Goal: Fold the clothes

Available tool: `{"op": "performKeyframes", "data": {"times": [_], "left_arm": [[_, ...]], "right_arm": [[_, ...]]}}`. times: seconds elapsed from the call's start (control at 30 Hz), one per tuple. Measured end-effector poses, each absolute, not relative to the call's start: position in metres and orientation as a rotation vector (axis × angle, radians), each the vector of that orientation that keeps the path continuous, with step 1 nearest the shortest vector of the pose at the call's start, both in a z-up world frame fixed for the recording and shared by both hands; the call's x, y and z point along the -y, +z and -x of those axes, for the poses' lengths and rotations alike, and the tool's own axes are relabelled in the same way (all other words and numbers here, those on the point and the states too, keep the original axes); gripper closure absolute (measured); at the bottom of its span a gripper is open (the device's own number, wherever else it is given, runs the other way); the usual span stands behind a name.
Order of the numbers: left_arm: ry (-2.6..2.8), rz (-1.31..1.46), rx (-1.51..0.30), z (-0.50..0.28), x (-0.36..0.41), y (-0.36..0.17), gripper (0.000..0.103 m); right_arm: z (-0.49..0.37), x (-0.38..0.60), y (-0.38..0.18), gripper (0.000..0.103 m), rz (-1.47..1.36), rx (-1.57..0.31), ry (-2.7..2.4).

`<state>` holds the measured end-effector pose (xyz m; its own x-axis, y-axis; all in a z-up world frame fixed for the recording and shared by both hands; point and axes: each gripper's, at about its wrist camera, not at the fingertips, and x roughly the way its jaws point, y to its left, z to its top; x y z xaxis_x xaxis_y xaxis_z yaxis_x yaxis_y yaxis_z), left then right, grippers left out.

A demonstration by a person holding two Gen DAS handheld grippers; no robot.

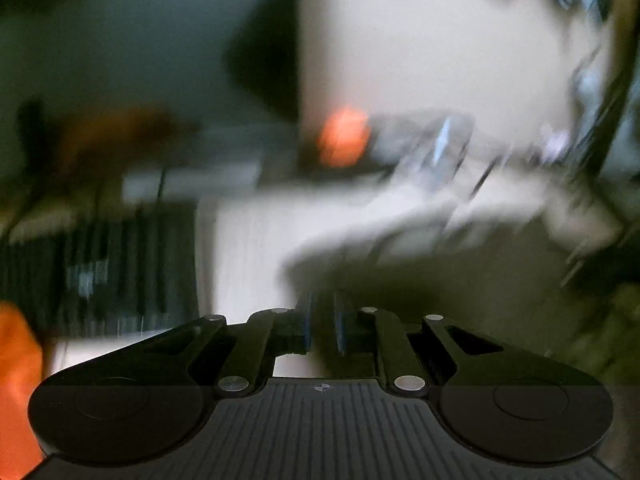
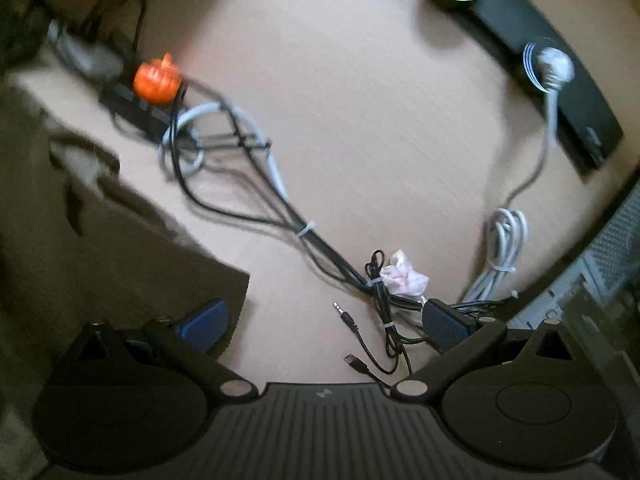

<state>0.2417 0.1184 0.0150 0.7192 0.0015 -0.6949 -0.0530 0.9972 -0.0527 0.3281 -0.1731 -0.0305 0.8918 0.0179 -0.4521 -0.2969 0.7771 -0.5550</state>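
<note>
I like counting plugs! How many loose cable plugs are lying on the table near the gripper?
2: a thin metal audio jack lies farther from the right gripper, and a USB plug lies closer. More may hide in the cable tangle.

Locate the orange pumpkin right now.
In the right wrist view the pumpkin sits upper left on the table, on a black power strip beside tangled cables. In the left wrist view it is an orange blur near centre.

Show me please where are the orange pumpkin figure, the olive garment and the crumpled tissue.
orange pumpkin figure (image 2: 156, 80): right wrist view, middle of its body.
olive garment (image 2: 100, 240): right wrist view, flat cloth near its corner.
crumpled tissue (image 2: 402, 274): right wrist view, centre of the wad.
</note>
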Motion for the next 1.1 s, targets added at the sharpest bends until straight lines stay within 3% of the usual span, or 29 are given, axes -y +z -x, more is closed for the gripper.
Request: {"op": "performKeyframes", "data": {"times": [0.07,0.13,0.27,0.33,0.37,0.5,0.6,0.67,0.7,0.9,1.1], "left_arm": [[0.051,0.112,-0.835,-0.24,-0.127,-0.008,0.079],[0.003,0.225,-0.784,-0.229,-0.136,0.004,0.052],[-0.131,0.302,-0.647,-0.221,-0.125,0.037,0.041],[-0.229,0.261,-0.614,-0.231,-0.103,0.041,0.016],[-0.278,0.239,-0.599,-0.236,-0.091,0.042,0.012],[-0.314,0.277,-0.733,-0.272,-0.069,-0.002,0.011],[-0.224,0.377,-0.831,-0.27,-0.084,-0.031,0.024],[-0.171,0.413,-0.825,-0.249,-0.098,-0.022,0.019],[-0.13,0.424,-0.815,-0.234,-0.107,-0.014,0.012],[0.043,0.144,-0.778,-0.127,-0.138,0.041,0.006],[0.002,0.013,-0.916,-0.077,-0.091,0.007,0.005]], "right_arm": [[-0.328,0.181,-0.017,0.0,0.572,-0.475,0.229],[-0.334,0.184,-0.009,0.0,0.494,-0.513,0.276],[-0.344,0.173,-0.011,0.0,0.432,-0.587,0.415],[-0.354,0.162,-0.026,0.0,0.49,-0.626,0.421],[-0.36,0.159,-0.034,0.0,0.526,-0.637,0.401],[-0.375,0.166,-0.055,0.0,0.546,-0.624,0.306],[-0.374,0.166,-0.055,0.0,0.518,-0.628,0.299],[-0.368,0.167,-0.05,0.0,0.518,-0.607,0.299],[-0.362,0.173,-0.042,0.0,0.49,-0.59,0.295],[-0.304,0.209,0.01,0.0,0.272,-0.569,0.401],[-0.18,0.195,-0.002,0.0,0.385,-0.616,0.457]]}}
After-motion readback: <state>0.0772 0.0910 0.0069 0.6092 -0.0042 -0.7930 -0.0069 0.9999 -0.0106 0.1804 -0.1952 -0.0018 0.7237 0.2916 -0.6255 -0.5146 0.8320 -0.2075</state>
